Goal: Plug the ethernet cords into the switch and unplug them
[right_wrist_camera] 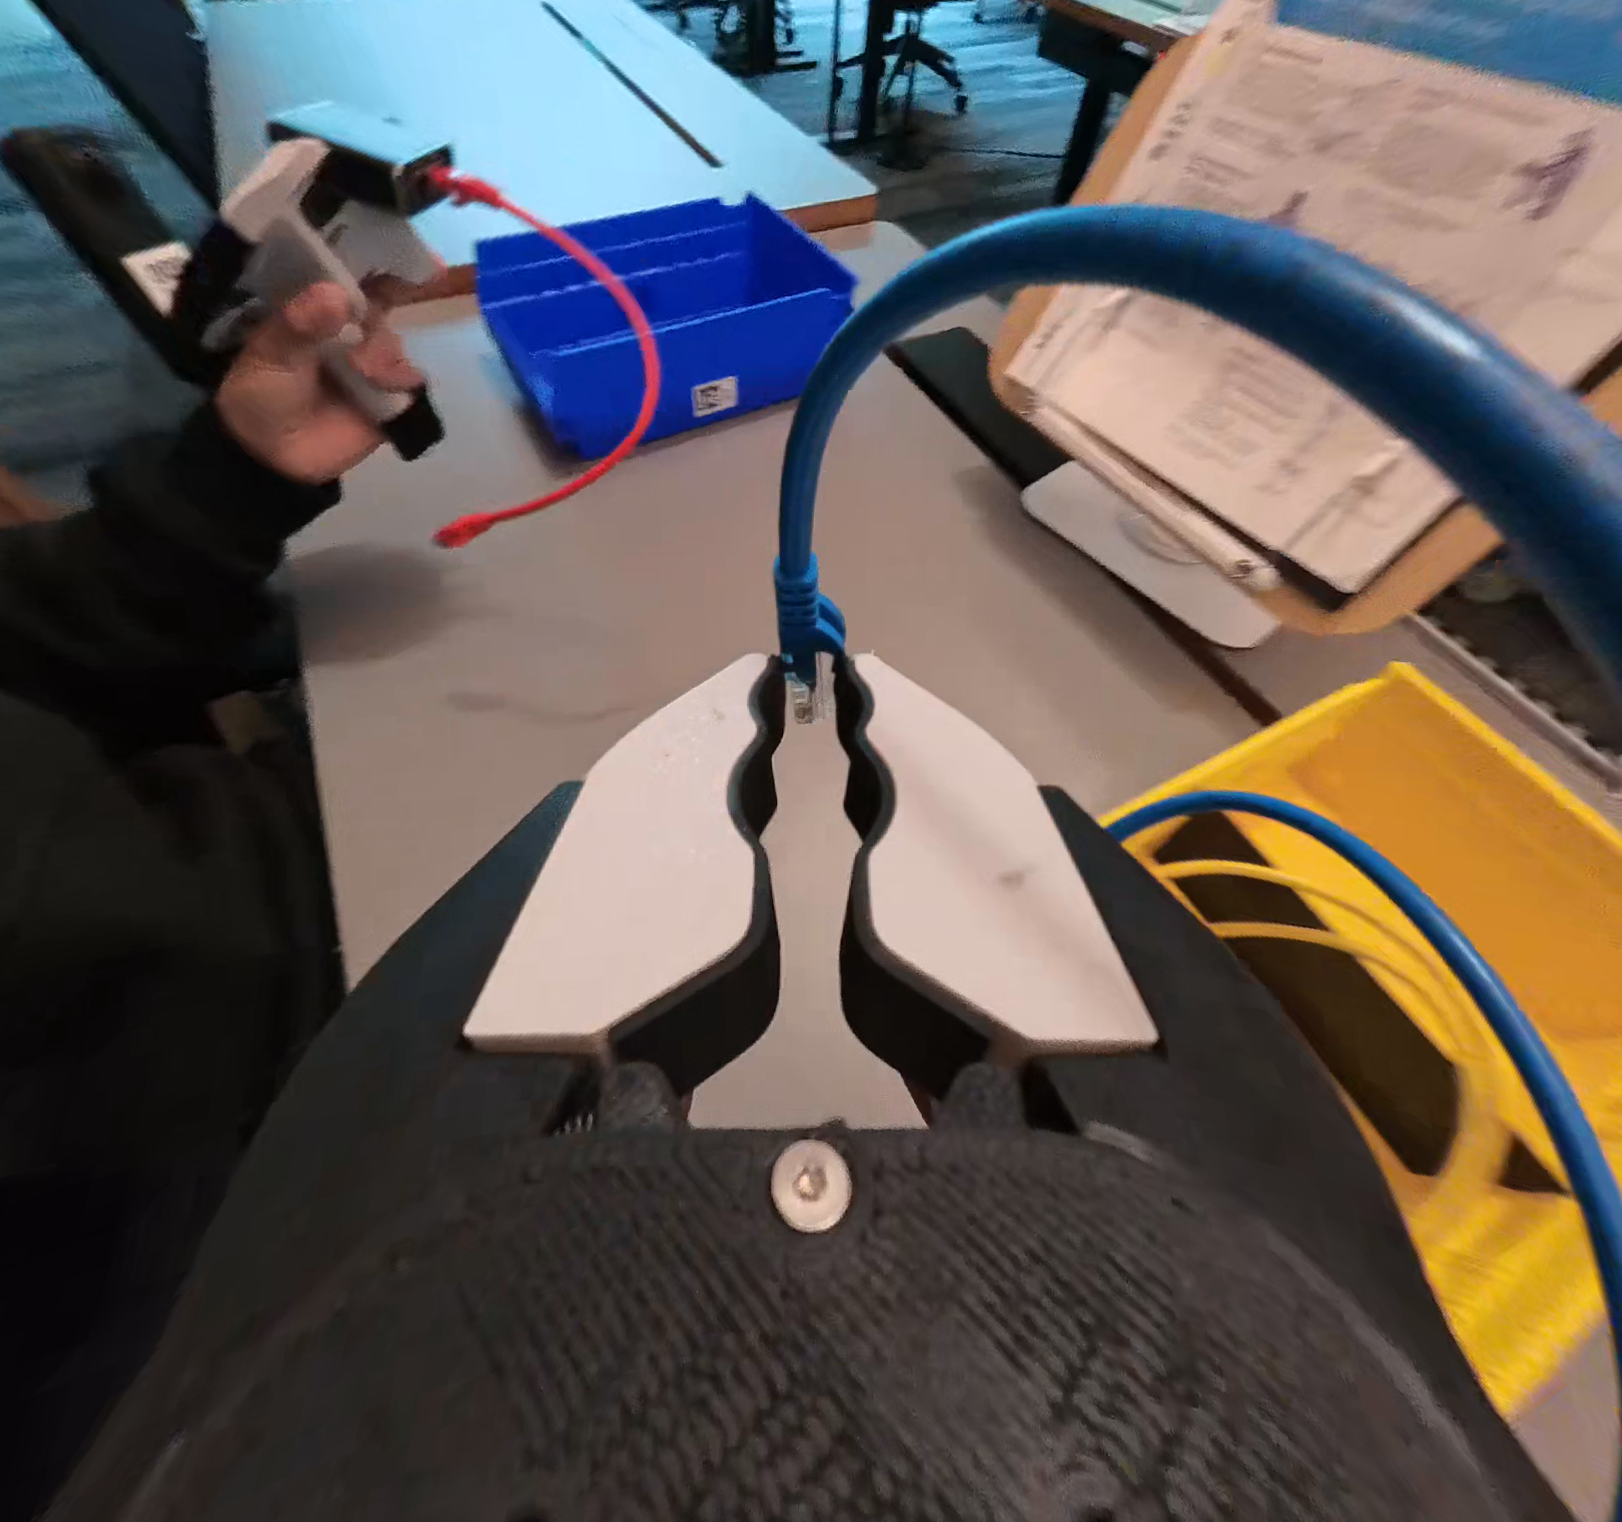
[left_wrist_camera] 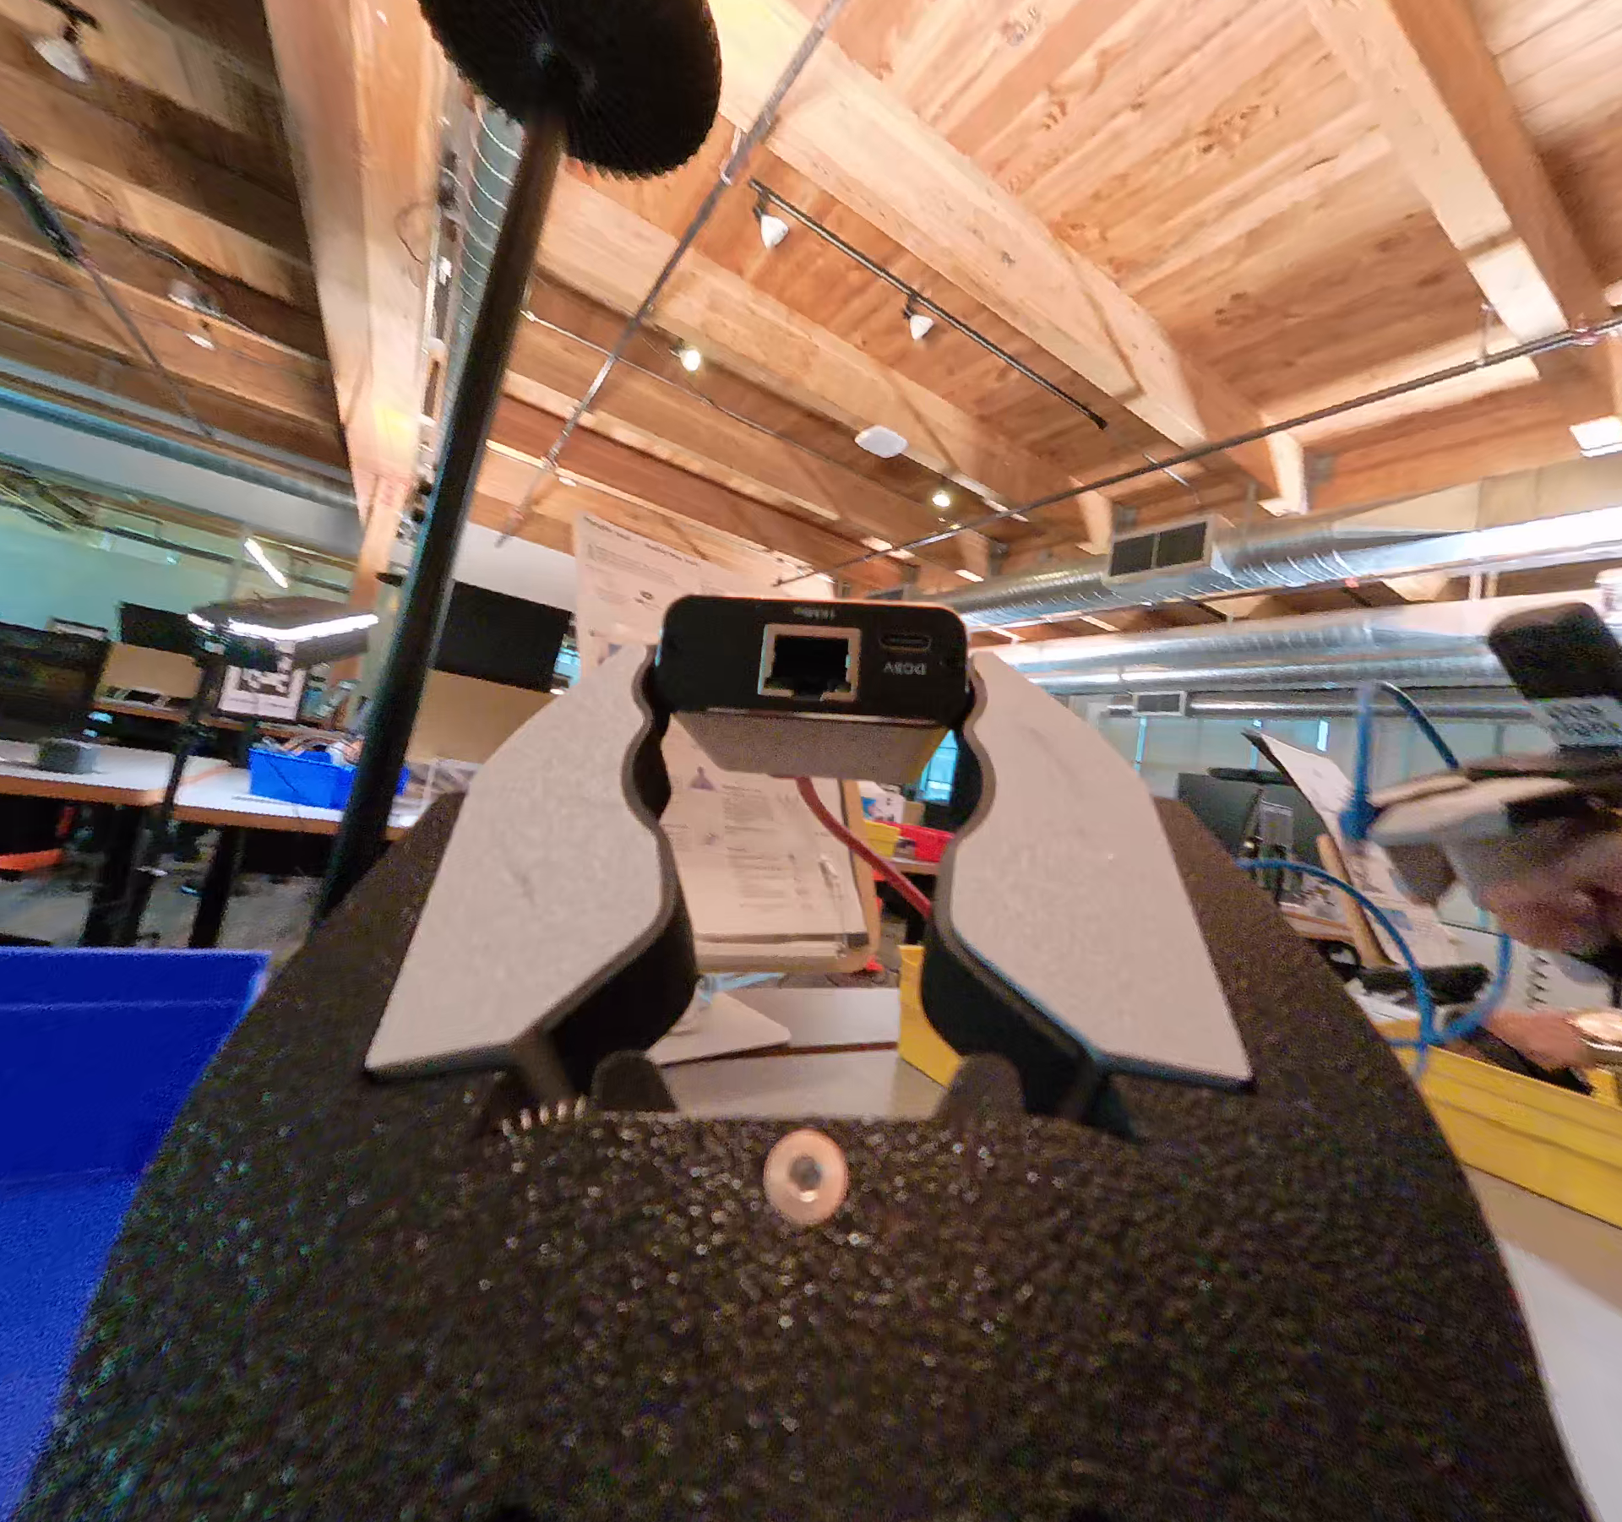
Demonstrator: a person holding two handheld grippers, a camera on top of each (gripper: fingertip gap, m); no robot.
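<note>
**Two grippers, one switch, two cords in use**

Item 1. Left gripper: jaws clenched on the black switch, held at the fingertips and raised off the desk. The end facing the left wrist camera shows one empty ethernet port and a smaller socket beside it. In the right wrist view the same gripper shows far left of the right jaws, held in a person's hand with a dark sleeve.

Item 2. Red ethernet cord: one end plugged into the far end of the switch, the rest hanging in a loop, the free plug dangling above the desk.

Item 3. Right gripper: jaws clamped on the clear plug of the blue ethernet cord, gripped at the very tips. The cord arches up ahead of the jaws and curves right, running down to the yellow bin right of the jaws.

Item 4. Blue bin: on the desk ahead and left of the right jaws, beyond the red loop.

Item 5. Printed sheets on a stand: ahead and right of the right jaws.
</note>
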